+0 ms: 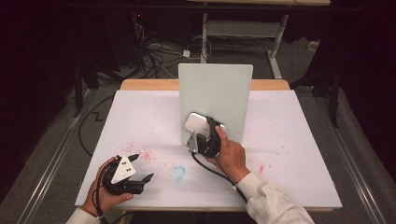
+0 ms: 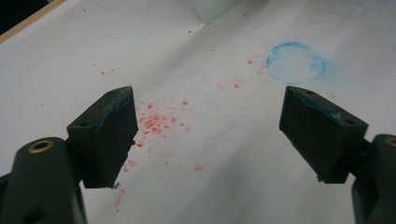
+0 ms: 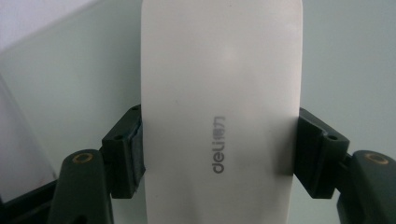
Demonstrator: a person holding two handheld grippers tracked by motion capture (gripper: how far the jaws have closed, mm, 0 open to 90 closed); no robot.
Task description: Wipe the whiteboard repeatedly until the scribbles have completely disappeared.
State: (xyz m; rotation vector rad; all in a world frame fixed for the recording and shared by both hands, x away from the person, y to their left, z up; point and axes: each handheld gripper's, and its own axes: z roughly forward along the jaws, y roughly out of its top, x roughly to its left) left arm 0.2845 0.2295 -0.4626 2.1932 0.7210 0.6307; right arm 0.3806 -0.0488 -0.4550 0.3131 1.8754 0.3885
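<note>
A pale upright board (image 1: 219, 93) stands on the white-covered table (image 1: 289, 163). My right gripper (image 1: 205, 128) is shut on a white oblong eraser (image 1: 195, 122) marked "deli" and holds it against the board's lower left face. In the right gripper view the eraser (image 3: 222, 70) sits squeezed between both jaws of the right gripper (image 3: 219, 149), with the board (image 3: 345, 60) right behind it. My left gripper (image 1: 143, 166) rests low at the table's front left, open, nothing between its jaws. In its own view the left gripper (image 2: 205, 126) spans bare sheet.
Red specks (image 1: 144, 154) dot the sheet near the left gripper, and a faint blue ring (image 1: 178, 172) lies in front of the board. Both marks, the red specks (image 2: 156, 121) and the blue ring (image 2: 296, 62), show ahead of the left jaws. Cables and desk legs (image 1: 275, 42) stand beyond the table.
</note>
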